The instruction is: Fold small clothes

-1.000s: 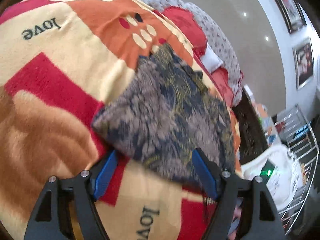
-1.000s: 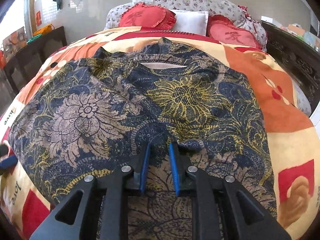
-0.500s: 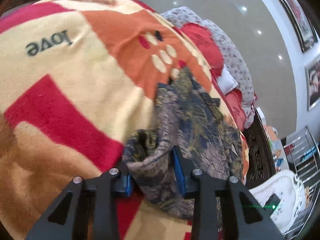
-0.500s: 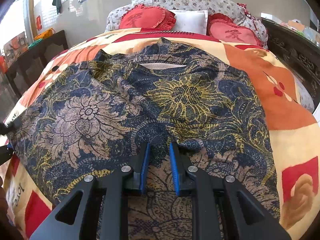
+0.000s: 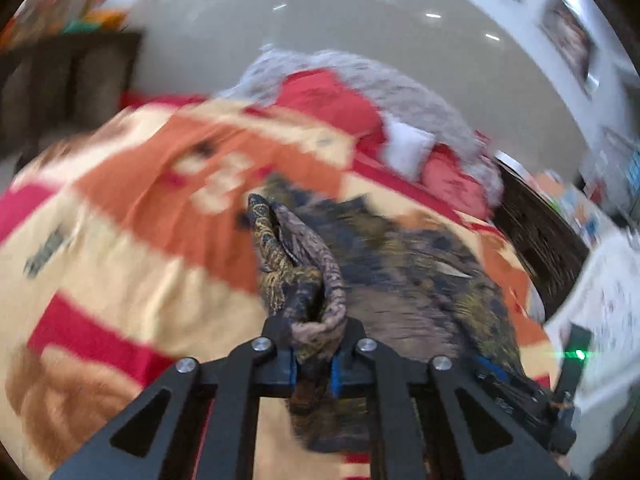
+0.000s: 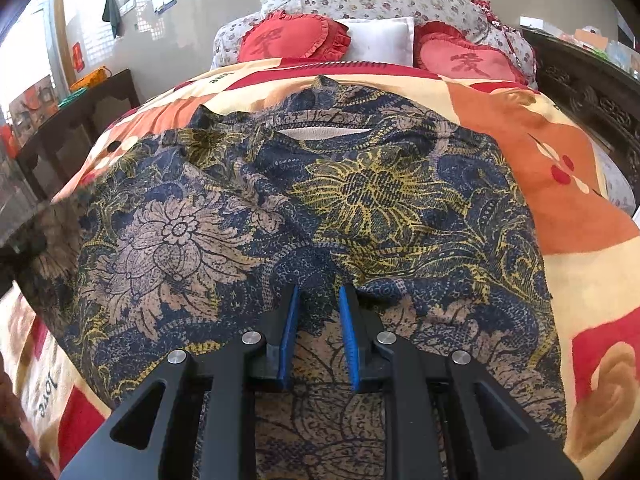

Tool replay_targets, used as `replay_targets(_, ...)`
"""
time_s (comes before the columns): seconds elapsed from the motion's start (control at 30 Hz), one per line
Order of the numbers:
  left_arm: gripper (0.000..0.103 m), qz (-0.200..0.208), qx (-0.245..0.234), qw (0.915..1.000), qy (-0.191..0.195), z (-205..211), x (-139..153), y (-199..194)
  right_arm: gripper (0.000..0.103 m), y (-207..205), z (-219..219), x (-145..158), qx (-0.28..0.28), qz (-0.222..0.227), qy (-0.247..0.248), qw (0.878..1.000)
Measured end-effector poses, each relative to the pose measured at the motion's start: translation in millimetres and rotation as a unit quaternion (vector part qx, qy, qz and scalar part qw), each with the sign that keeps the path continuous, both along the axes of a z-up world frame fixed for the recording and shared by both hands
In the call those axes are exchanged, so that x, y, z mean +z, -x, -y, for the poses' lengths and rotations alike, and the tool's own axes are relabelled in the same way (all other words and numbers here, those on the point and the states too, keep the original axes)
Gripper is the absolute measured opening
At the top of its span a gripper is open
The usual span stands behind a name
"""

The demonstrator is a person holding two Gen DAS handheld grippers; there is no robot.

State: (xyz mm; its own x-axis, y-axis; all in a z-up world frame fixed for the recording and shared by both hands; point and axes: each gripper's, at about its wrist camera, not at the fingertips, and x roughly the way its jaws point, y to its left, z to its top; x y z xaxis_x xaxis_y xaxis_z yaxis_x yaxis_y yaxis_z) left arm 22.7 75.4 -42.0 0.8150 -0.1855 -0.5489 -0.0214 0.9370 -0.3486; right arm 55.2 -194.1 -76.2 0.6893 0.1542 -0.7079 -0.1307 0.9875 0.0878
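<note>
Blue-padded left gripper (image 5: pixel 314 364) is closing on a bunched edge of the floral garment (image 6: pixel 320 208), lifted off the patterned blanket (image 6: pixel 568 184); the right gripper (image 6: pixel 319 336) pinches its near hem.

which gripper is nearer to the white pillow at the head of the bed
Hard to call; probably neither. The white pillow lies far beyond the floral garment from both. The right gripper holds its near hem; the left gripper, jaws closing, pinches bunched fabric at its side.
</note>
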Motion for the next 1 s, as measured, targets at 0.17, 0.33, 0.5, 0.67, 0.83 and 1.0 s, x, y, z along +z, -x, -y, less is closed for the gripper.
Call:
replay_targets(0.17, 0.007, 0.039, -0.077, 0.9958, -0.027, 65, 22, -15, 0.007, 2, 10, 7, -0.005, -0.001, -0.033, 0.999)
replay_targets(0.33, 0.007, 0.059, -0.140, 0.9882, -0.019, 129, 33, -24, 0.007, 23, 44, 35, -0.023, 0.022, -0.076, 0.997)
replay_targets(0.5, 0.007, 0.067, -0.188, 0.9799, -0.017, 171, 34, -16, 0.007, 36, 80, 50, -0.014, 0.029, -0.117, 0.993)
replay_targets(0.67, 0.007, 0.057, -0.229, 0.9716, -0.018, 208, 28, -9, 0.007, 40, 112, 56, -0.036, 0.036, -0.139, 0.989)
replay_targets(0.83, 0.007, 0.050, -0.248, 0.9673, -0.022, 221, 22, -3, 0.007, 43, 135, 50, -0.061, 0.028, -0.183, 0.981)
replay_targets(1.0, 0.007, 0.060, -0.221, 0.9734, 0.000, 180, 37, 9, 0.024, 25, 147, 36, -0.019, -0.009, -0.342, 0.940)
